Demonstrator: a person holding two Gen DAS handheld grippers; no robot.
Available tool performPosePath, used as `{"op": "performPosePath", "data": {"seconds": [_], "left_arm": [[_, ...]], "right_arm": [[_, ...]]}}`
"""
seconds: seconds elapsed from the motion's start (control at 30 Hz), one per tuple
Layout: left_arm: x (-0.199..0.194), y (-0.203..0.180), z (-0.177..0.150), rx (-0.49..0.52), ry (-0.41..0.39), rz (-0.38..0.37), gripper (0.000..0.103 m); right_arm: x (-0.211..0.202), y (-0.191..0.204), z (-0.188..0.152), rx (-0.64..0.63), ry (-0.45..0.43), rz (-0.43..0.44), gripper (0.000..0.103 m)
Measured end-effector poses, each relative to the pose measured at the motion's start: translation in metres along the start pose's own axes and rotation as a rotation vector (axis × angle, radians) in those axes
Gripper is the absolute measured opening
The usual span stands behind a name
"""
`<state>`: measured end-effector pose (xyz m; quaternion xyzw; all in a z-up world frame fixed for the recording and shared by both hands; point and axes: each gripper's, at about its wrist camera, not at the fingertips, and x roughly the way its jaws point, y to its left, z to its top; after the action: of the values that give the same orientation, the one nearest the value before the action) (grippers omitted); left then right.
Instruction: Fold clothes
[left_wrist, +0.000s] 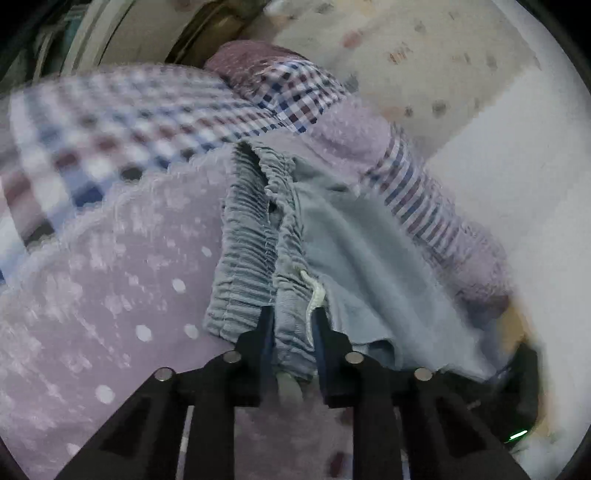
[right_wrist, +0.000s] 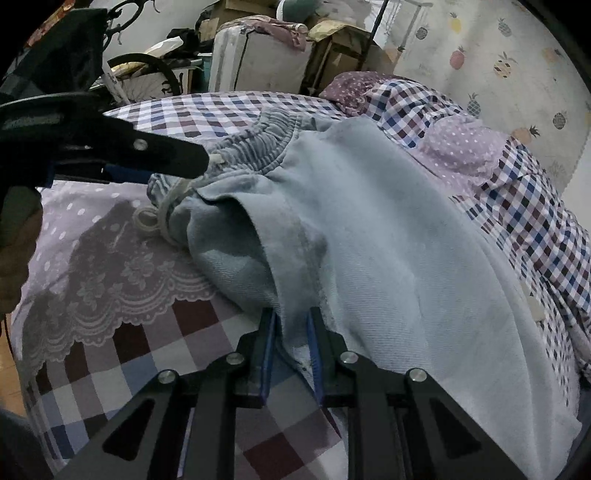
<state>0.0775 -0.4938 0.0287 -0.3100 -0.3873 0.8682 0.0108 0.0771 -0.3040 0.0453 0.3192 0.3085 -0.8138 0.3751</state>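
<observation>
Grey shorts (right_wrist: 388, 266) lengthwise between grippers, waistband (left_wrist: 251, 240) left, hem right

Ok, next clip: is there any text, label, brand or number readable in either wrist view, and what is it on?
None can be read in either view.
Cardboard boxes at the back of the room: any print is too small and dim to read.
Pineapple-print wall covering: pictures only, no words visible.
Grey sweatpants, held by both the left claw and the right claw: no tag or logo shows.
</observation>
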Motion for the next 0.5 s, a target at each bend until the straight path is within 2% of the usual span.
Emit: {"op": "performPosePath", "data": {"seconds": [0.13,0.23,0.3,0.33,0.37,0.43,0.5], "left_arm": [[-0.014,0.000,0.002,-0.033,-0.065,-0.003,0.006],[-0.039,0.002,0.003,-0.087,-0.147,-0.031,0.003],[-0.062,0.007,0.002,-0.136,-0.217,-0.065,0.000],[-0.073,0.010,0.002,-0.152,-0.259,-0.048,0.000],[-0.080,0.016,0.000,-0.167,-0.289,0.010,0.000],[-0.079,0.037,-0.001,-0.229,-0.282,0.100,0.000],[-0.071,0.055,-0.006,-0.287,-0.247,0.111,0.000]], "right_arm": [[0.004,0.004,0.001,-0.027,0.003,-0.023,0.017],[0.001,0.011,0.005,-0.068,-0.007,-0.058,0.008],[-0.021,0.013,0.009,-0.068,-0.059,-0.068,0.006],[-0.033,0.013,0.012,-0.067,-0.087,-0.072,0.006],[-0.035,0.013,0.010,-0.060,-0.085,-0.066,0.006],[-0.033,0.013,0.006,-0.045,-0.069,-0.050,0.006],[-0.032,0.013,0.002,-0.030,-0.053,-0.033,0.006]]}}
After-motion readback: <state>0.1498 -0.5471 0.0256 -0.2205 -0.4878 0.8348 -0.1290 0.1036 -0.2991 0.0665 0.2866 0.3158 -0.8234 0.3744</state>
